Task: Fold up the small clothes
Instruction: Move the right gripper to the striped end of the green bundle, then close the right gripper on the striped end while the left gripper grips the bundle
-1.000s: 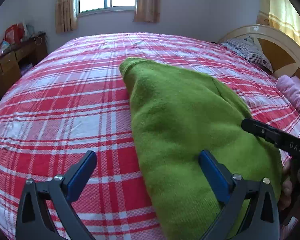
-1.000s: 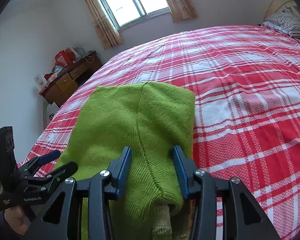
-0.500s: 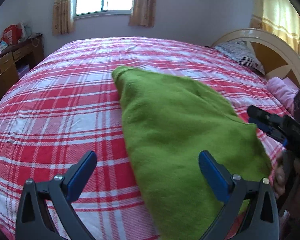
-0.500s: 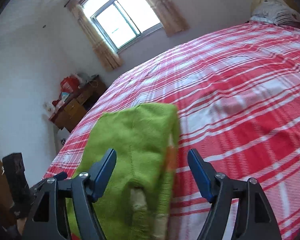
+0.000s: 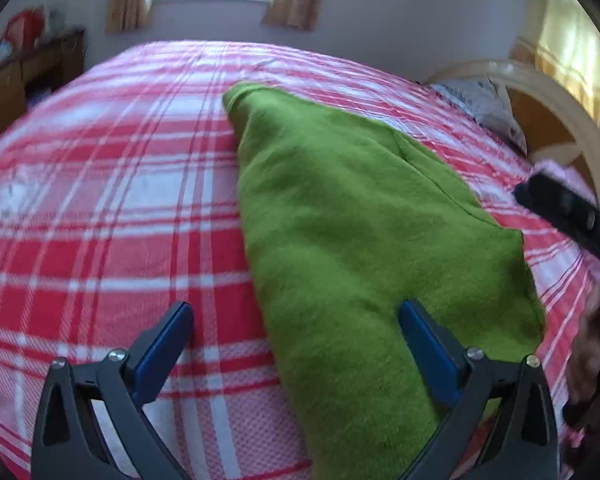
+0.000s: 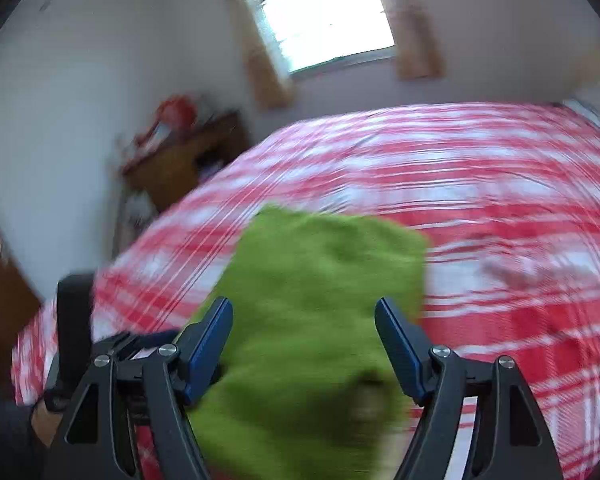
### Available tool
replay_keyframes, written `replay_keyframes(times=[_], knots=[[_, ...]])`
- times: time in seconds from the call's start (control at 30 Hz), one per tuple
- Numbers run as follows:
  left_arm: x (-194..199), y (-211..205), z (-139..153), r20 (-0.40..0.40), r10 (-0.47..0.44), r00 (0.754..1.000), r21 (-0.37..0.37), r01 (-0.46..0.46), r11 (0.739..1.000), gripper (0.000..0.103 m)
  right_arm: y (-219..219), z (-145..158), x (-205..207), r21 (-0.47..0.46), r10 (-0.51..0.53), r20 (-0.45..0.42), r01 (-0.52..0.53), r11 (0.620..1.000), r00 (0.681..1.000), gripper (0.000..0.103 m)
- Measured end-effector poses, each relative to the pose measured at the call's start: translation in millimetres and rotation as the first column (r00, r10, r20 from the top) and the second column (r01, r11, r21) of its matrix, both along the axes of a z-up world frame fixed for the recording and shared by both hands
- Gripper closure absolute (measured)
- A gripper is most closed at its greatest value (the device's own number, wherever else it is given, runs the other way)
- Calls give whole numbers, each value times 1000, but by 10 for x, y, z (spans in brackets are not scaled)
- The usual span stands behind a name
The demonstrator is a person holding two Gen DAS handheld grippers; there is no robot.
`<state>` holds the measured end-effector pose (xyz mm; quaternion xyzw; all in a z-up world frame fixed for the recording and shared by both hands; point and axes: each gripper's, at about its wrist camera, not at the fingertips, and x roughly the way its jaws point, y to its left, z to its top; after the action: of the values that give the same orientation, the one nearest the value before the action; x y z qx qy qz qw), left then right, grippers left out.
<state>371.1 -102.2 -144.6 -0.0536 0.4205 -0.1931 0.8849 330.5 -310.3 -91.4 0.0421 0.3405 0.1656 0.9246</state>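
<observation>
A folded green knit garment (image 5: 356, 232) lies on the red and white plaid bed (image 5: 112, 208). My left gripper (image 5: 296, 344) is open above its near left edge, holding nothing. My right gripper (image 6: 304, 340) is open and empty above the garment's near end (image 6: 312, 312). The right wrist view is blurred by motion. The right gripper also shows at the right edge of the left wrist view (image 5: 572, 216), and the left gripper at the lower left of the right wrist view (image 6: 112, 356).
A wooden headboard (image 5: 552, 120) and a pillow (image 5: 480, 104) are at the right of the bed. A wooden dresser (image 6: 180, 160) with clutter stands by the wall near the window (image 6: 324, 20). Plaid bedcover lies on both sides of the garment.
My right gripper has opened and let go of the garment, then lifted and pulled back. The garment now lies flat. My left gripper stayed open and shifted slightly.
</observation>
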Motion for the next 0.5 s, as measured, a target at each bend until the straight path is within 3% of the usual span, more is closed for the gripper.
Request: replay_keyframes(times=[0.07,0.1,0.17,0.23,0.33,0.4,0.5], knots=[[-46,2,-1,9,4,1000,4,-4,1000,0,176,-226,207,-91,-5,-142,-8,996,990,29],[-63,-7,3,11,4,1000,9,-4,1000,0,243,-390,317,-177,-54,-189,20,984,980,34],[-106,-12,11,13,0,1000,9,0,1000,0,281,-451,362,-210,-52,-140,22,977,989,33],[-151,33,59,28,14,1000,4,-14,1000,0,227,-454,387,-165,-63,-147,38,985,987,32],[-179,210,182,90,106,990,-35,-103,994,0,187,-457,275,-156,-37,-126,17,988,991,32],[-94,213,138,60,103,993,-24,-102,994,0,126,-433,153,-118,0,-96,-11,993,995,32],[-13,162,26,6,51,999,-42,-51,998,0,-188,-255,1,76,20,-25,-18,997,999,32]])
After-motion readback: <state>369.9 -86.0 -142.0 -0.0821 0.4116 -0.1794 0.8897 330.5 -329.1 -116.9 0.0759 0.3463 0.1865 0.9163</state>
